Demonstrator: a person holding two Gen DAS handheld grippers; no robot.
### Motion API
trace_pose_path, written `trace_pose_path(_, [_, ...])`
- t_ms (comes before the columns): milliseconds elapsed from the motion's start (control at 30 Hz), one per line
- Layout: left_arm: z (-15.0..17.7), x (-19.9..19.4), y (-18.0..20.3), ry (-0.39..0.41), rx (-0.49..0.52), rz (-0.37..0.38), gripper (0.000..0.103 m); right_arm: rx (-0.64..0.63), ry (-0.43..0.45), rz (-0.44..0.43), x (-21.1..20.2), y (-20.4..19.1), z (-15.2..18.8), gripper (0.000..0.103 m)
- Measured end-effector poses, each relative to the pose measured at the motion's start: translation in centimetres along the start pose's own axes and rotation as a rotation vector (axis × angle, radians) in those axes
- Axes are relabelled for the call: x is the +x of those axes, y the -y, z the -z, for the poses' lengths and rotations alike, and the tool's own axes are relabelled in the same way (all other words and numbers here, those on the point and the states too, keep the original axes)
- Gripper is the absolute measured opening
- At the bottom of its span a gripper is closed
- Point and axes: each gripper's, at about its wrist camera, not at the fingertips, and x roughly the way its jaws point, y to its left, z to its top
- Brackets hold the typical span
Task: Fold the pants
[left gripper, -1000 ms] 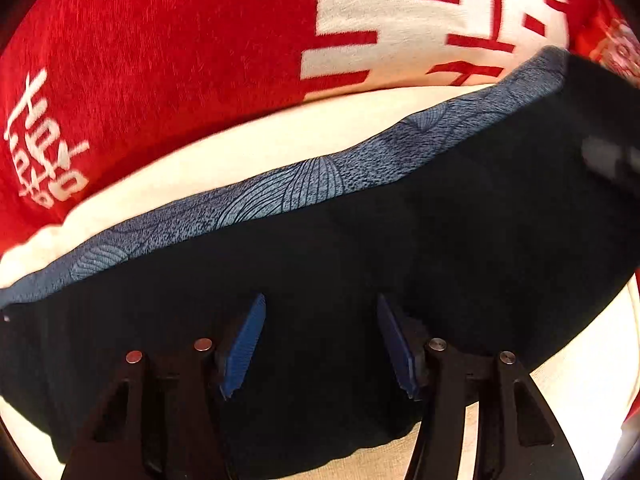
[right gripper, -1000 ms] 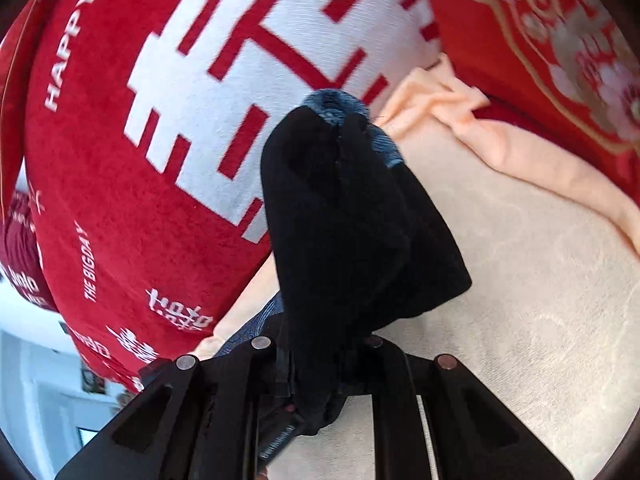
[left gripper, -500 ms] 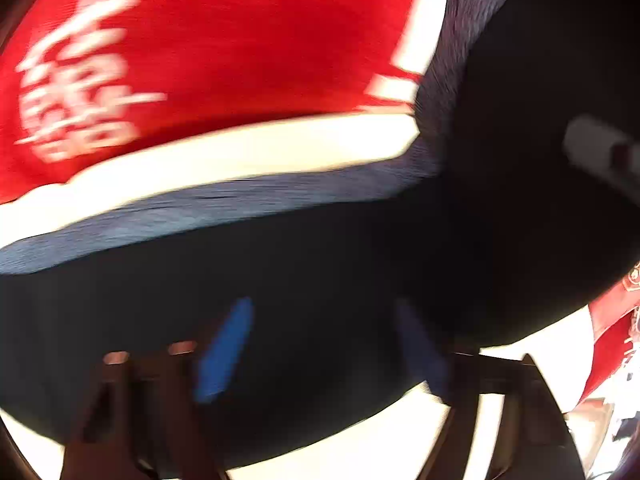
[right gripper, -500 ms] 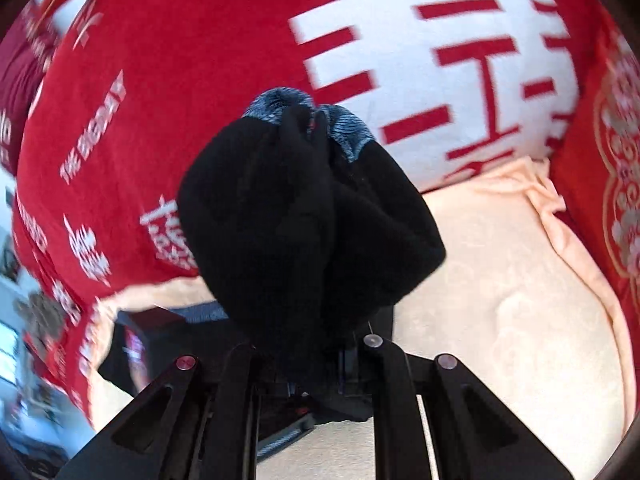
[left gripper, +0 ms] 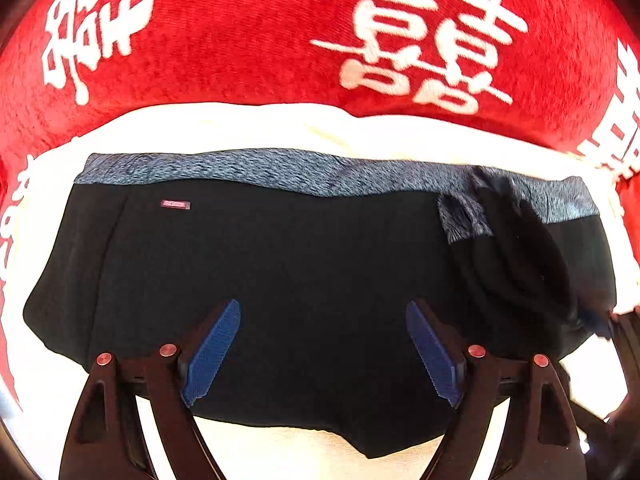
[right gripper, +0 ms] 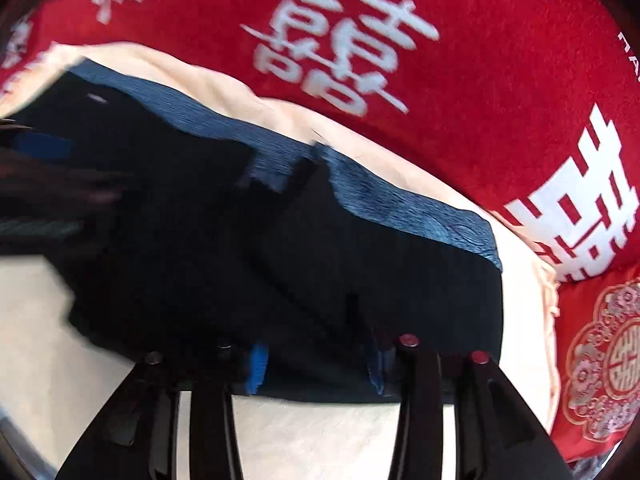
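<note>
The black pants point(left gripper: 320, 248) lie folded across a cream sheet point(left gripper: 248, 124), with their blue-grey patterned waistband point(left gripper: 280, 168) along the far edge. A loose bunched fold point(left gripper: 520, 248) rests on their right end. My left gripper point(left gripper: 323, 308) hovers open over the near middle of the pants, nothing between its blue pads point(left gripper: 212, 352). In the right wrist view the pants point(right gripper: 320, 260) lie under my right gripper point(right gripper: 316, 356). Its jaws are opening, and the pads point(right gripper: 258, 364) stand apart at the near hem without pressing the cloth.
A red plush blanket point(left gripper: 260, 40) with white characters rises behind the pants. A red cushion point(right gripper: 600, 360) with a pale ornamental print sits at the right. Bare cream sheet point(right gripper: 320, 432) shows in front of the near hem.
My right gripper swung the bunched pants end over onto the rest of the pants and let go as its jaws parted. My left gripper slid sideways along the pants and widened.
</note>
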Motion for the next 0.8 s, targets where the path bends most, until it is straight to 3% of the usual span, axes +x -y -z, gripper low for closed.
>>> trace_pose_path(67, [-0.1, -0.5, 0.3, 0.007, 0.012, 0.022, 0.086, 0.085, 0.014, -0.148, -2.4, 1.9, 0.8, 0.053])
trace_pose_path(133, [-0.3, -1.1, 1.3, 0.022, 0.027, 0.058, 0.086, 0.291, 0.013, -0.351, -2.9, 5.5, 1.7, 0.053])
trace_pose_path(267, [-2.0, -1.4, 5.1, 0.040, 0.071, 0.117, 0.086, 0.772, -0.050, -0.660, 0.8, 12.8, 4.1, 0.053])
trace_pose_path(333, [-1.5, -0.6, 7.3, 0.014, 0.104, 0.106, 0.086, 0.927, -0.075, -0.778, 2.6, 14.1, 5.3, 0.053])
trace_pose_path(467, [-1.1, 2.4, 9.7, -0.065, 0.131, 0.093, 0.086, 1.102, -0.103, -0.885, 5.1, 14.0, 7.1, 0.053])
trace_pose_path(567, [-0.6, 2.6, 9.4, -0.044, 0.112, 0.083, 0.096, 1.175, -0.112, -0.926, 6.0, 13.1, 8.6, 0.052])
trace_pose_path(700, [-0.9, 3.3, 9.0, -0.053, 0.098, 0.099, 0.101, 1.283, -0.061, -0.987, 7.7, 13.7, 8.9, 0.051])
trace_pose_path(733, [-0.9, 3.3, 9.0, -0.054, 0.100, 0.098, 0.101, 1.315, -0.061, -1.005, 8.3, 13.7, 8.9, 0.045])
trace_pose_path(767, [-1.0, 3.3, 9.1, -0.055, 0.102, 0.093, 0.101, 1.344, -0.075, -1.025, 9.0, 13.8, 8.7, 0.007])
trace_pose_path(800, [-1.1, 3.4, 9.2, -0.056, 0.104, 0.089, 0.101, 1.360, -0.092, -1.031, 9.2, 14.1, 8.6, 0.005])
